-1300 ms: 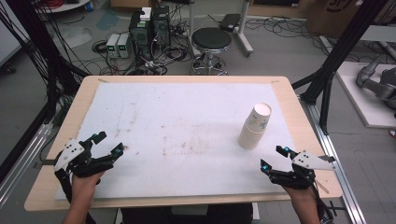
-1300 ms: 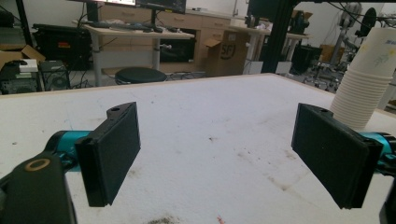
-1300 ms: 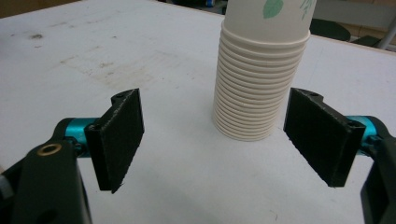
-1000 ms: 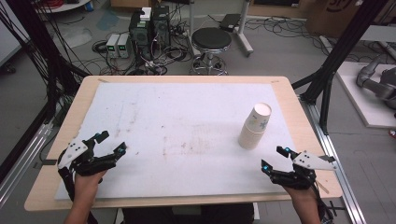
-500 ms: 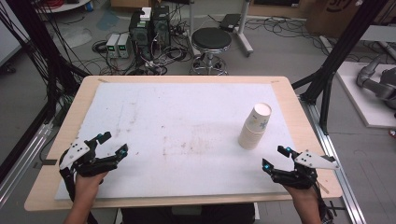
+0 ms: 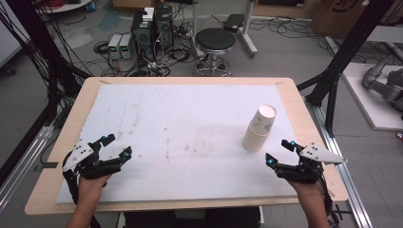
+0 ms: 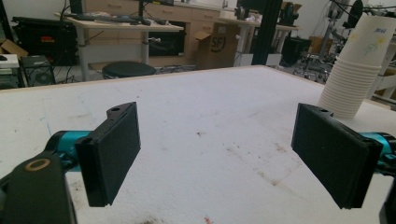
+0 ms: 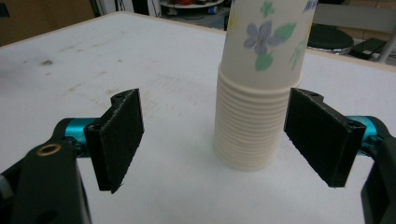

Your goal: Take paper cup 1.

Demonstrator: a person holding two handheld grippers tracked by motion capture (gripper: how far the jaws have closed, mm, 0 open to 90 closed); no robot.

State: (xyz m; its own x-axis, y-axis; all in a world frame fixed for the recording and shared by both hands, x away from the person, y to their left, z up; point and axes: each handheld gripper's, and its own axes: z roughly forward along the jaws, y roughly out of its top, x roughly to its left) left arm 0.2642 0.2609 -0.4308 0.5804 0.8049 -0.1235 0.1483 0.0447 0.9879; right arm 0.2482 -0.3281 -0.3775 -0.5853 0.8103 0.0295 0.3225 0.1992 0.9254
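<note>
Flanking one stack of paper cups [image 6: 260,129], two tongs [image 6: 115,146] [image 6: 277,152] gape, released.

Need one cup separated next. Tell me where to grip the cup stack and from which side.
Probably grip the top cup on its smooth wall above the ribbed rims, from the near side with the right gripper. The cup stack leans slightly, so squeeze gently.

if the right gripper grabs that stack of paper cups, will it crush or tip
The stack of paper cups is thin paper, so probably light and crushable. The nested rims likely stiffen the lower part. It stands tall, slightly leaning in the high view, so a push near the top may tip it.
</note>
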